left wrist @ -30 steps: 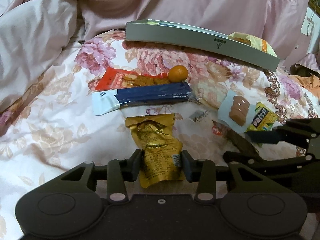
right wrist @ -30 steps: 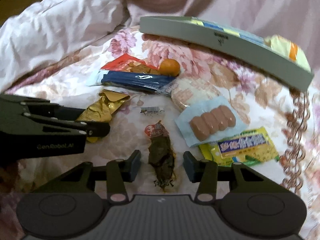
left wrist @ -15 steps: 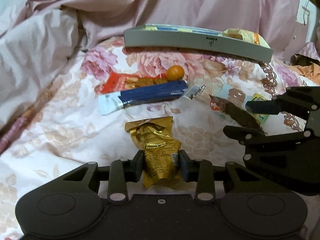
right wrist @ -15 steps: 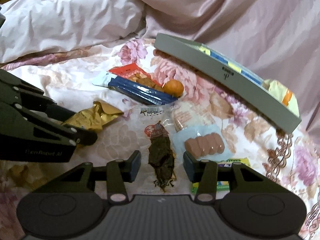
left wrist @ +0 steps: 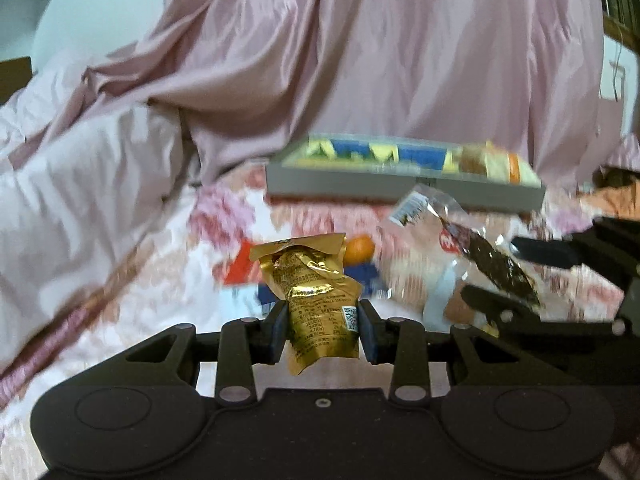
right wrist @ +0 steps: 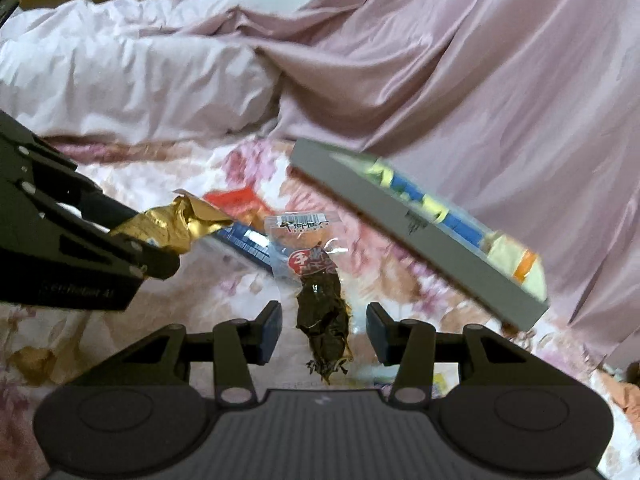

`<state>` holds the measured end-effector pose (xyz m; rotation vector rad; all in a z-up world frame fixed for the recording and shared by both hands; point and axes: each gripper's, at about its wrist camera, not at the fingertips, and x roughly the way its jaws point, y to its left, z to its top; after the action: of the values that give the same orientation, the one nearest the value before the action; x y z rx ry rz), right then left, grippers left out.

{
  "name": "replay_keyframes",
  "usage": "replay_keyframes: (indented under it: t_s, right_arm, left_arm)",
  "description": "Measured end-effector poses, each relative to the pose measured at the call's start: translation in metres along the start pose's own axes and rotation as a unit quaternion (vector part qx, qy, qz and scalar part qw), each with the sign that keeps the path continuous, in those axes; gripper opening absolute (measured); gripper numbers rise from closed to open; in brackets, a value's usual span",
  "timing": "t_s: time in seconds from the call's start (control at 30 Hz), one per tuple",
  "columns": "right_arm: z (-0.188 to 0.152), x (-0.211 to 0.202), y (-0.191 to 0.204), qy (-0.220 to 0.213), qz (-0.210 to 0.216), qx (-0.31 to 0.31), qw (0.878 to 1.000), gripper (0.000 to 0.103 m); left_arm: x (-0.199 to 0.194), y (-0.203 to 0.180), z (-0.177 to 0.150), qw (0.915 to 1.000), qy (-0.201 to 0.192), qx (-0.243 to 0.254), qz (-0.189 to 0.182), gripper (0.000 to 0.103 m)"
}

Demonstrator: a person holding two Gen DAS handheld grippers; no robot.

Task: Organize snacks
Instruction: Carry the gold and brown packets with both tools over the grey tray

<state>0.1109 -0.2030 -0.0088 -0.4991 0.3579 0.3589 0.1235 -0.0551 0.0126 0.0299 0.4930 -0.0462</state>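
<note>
Raised off the bed since the earlier frames: both snacks, both grippers, view tilted up toward the bedding.

Left wrist view: left gripper (left wrist: 323, 330) with fingers (left wrist: 276, 332) clamped on gold foil pouch (left wrist: 316, 300), held upright above floral bedsheet (left wrist: 132, 280). Beyond it, motion-blurred: orange fruit (left wrist: 360, 249), red packet (left wrist: 240, 270), grey tray (left wrist: 400, 184) holding yellow and blue packets. Pink satin cover (left wrist: 400, 60) heaped behind the tray; paler duvet (left wrist: 80, 168) at left. Right gripper (left wrist: 532, 280) at right edge, pinching dark leafy snack pack (left wrist: 492, 264).

Right wrist view: right gripper (right wrist: 324, 334), dark leafy snack pack (right wrist: 320, 312) hanging between the fingers (right wrist: 270, 332), gaps visible either side; contact not discernible here. Grey tray (right wrist: 400, 216) ahead right, tilted in frame. Left gripper (right wrist: 132, 236) at left with gold foil pouch (right wrist: 180, 222). Blue wrapper (right wrist: 248, 244) on bedsheet below.
</note>
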Motion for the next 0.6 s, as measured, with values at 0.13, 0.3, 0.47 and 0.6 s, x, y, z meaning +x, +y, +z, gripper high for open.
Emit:
replay_keyframes:
  t_s: [0.13,0.3,0.47,0.6]
  right_arm:
    - [0.005,-0.007,-0.011,-0.024,-0.018,0.005,1.000,0.051]
    - [0.018,-0.005,-0.034,-0.060,-0.043,0.018,0.997,0.051]
    - [0.033,0.011,-0.062,-0.092,-0.062,0.045,0.993,0.051]
    - [0.041,0.030,-0.079,-0.118,-0.079,0.049,0.989,0.051]
  left_arm:
    - [0.004,-0.010,0.024,0.9996,-0.026,0.007,0.004,0.038]
    - [0.020,-0.024,0.059,0.9979,-0.058,0.028,0.010,0.039]
    - [0.047,-0.032,0.095,0.9968,-0.077,0.016,0.010,0.039]
    - [0.071,-0.035,0.120,0.9964,-0.084,0.004,0.009,0.039]
